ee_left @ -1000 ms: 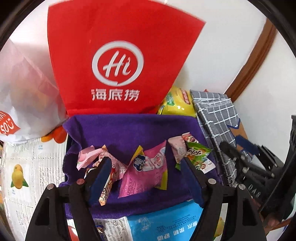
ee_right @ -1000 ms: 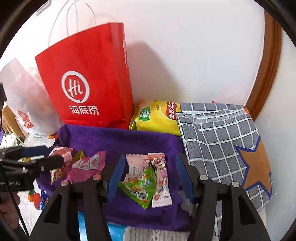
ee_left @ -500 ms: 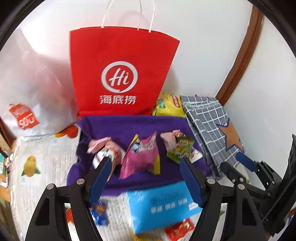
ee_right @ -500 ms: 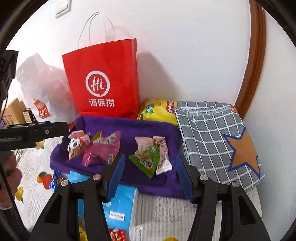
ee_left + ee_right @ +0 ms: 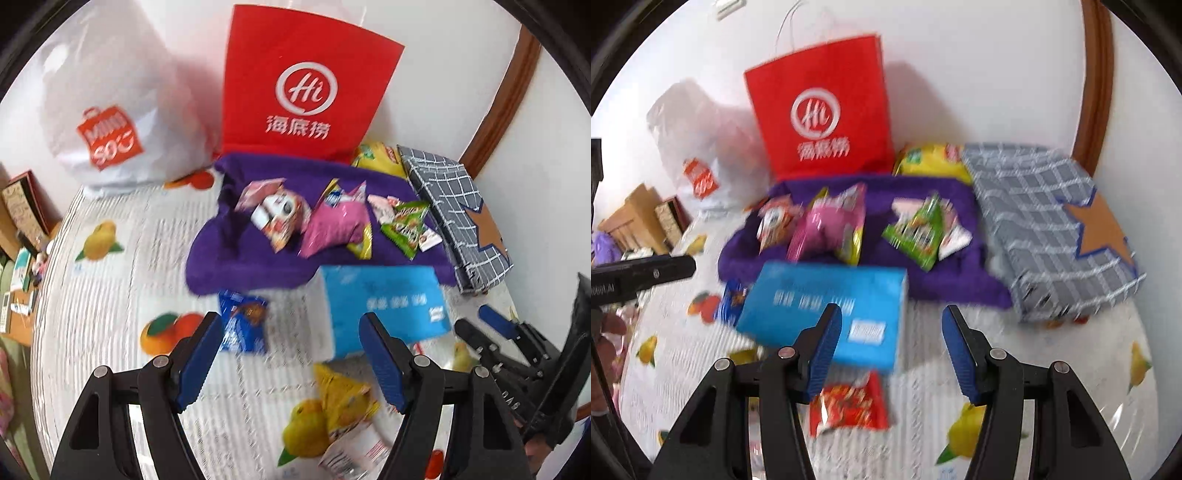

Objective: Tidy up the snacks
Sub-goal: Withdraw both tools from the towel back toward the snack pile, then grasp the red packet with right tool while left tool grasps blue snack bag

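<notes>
Several snack packets lie on a purple towel [image 5: 258,266] [image 5: 953,284]: a pink one [image 5: 334,225] [image 5: 827,225], a green one [image 5: 406,227] [image 5: 919,229] and a white-and-red one [image 5: 275,218]. On the fruit-print tablecloth in front lie a blue packet [image 5: 242,326], a yellow packet [image 5: 343,406] and a red packet [image 5: 849,406]. My left gripper [image 5: 290,354] stands open over the cloth, between the blue and yellow packets, with nothing between its fingers. My right gripper [image 5: 890,347] is open above the near edge of a blue tissue pack [image 5: 827,317] [image 5: 384,306], also empty.
A red paper bag [image 5: 306,88] [image 5: 820,110] and a white plastic bag [image 5: 110,110] stand against the wall. A yellow chip bag [image 5: 931,158] and a grey checked box [image 5: 1052,229] [image 5: 458,214] sit right of the towel. Wooden boxes [image 5: 635,218] stand far left.
Both grippers have pulled back from the purple towel toward the near side of the table. The tissue pack and the loose packets in front have come into view. Neither gripper's opening has changed.
</notes>
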`<state>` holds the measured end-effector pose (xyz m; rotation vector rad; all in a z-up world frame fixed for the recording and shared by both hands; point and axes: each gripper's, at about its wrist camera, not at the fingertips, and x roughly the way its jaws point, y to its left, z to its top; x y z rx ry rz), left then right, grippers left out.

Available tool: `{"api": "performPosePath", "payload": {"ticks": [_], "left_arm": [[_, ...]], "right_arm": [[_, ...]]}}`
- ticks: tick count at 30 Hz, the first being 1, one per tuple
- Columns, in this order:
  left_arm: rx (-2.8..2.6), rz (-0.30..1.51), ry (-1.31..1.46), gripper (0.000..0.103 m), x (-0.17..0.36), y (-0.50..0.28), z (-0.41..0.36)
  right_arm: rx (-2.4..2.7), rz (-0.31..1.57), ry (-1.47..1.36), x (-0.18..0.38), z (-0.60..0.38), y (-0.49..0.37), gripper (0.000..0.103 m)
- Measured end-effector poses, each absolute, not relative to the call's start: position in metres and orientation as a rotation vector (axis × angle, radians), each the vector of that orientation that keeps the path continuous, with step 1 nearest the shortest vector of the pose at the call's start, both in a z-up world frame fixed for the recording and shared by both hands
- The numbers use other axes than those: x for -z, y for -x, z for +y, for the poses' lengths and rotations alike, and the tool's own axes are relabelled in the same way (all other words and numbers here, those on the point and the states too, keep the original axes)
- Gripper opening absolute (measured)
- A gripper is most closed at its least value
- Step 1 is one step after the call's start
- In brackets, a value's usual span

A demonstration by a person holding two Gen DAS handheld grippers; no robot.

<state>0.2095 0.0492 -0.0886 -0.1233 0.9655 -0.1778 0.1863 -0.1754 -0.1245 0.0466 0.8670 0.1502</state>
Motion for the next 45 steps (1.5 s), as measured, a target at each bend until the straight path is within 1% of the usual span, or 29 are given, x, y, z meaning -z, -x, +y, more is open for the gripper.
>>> {"api": "performPosePath", "payload": {"ticks": [6, 7, 9, 10, 17, 21, 22, 23, 26, 27, 35, 42, 44, 45], "left_arm": [[0.157, 0.943, 0.150, 0.074, 0.099, -0.189, 0.072], [0.155, 0.947, 0.162, 0.074, 0.103, -0.186, 0.077], [0.149, 0.953, 0.176, 0.074, 0.107, -0.184, 0.083], [0.145, 0.955, 0.183, 0.074, 0.110, -0.183, 0.087], [0.120, 0.950, 0.214, 0.075, 0.121, -0.177, 0.108], [0.106, 0.965, 0.199, 0.075, 0.130, -0.181, 0.108], [0.104, 0.968, 0.197, 0.075, 0.132, -0.182, 0.108], [0.104, 0.973, 0.194, 0.075, 0.134, -0.184, 0.107], [0.091, 0.978, 0.165, 0.075, 0.140, -0.192, 0.100], [0.088, 0.978, 0.150, 0.075, 0.142, -0.195, 0.096], [0.075, 1.009, 0.098, 0.075, 0.165, -0.223, 0.076], [0.046, 1.022, 0.053, 0.073, 0.186, -0.247, 0.060], [0.037, 1.016, 0.041, 0.072, 0.191, -0.250, 0.058], [0.020, 1.000, 0.017, 0.068, 0.192, -0.251, 0.055]], "right_arm": [[-0.249, 0.954, -0.036, 0.161, -0.153, -0.172, 0.059], [-0.256, 0.953, -0.035, 0.164, -0.151, -0.170, 0.060], [-0.267, 0.946, -0.023, 0.171, -0.146, -0.168, 0.068], [-0.267, 0.944, -0.014, 0.173, -0.144, -0.168, 0.069], [-0.253, 1.023, 0.022, 0.203, -0.137, -0.176, 0.070], [-0.235, 0.990, 0.092, 0.207, -0.129, -0.172, 0.070], [-0.233, 0.983, 0.101, 0.207, -0.127, -0.171, 0.070], [-0.243, 0.976, 0.100, 0.207, -0.127, -0.170, 0.067], [-0.257, 0.965, 0.107, 0.206, -0.129, -0.166, 0.053], [-0.260, 0.969, 0.102, 0.205, -0.131, -0.165, 0.053], [-0.178, 0.901, 0.054, 0.195, -0.175, -0.159, 0.052], [-0.108, 0.892, 0.023, 0.206, -0.208, -0.168, 0.052], [-0.103, 0.897, 0.008, 0.211, -0.213, -0.170, 0.052], [-0.104, 0.897, 0.004, 0.213, -0.214, -0.170, 0.052]]}}
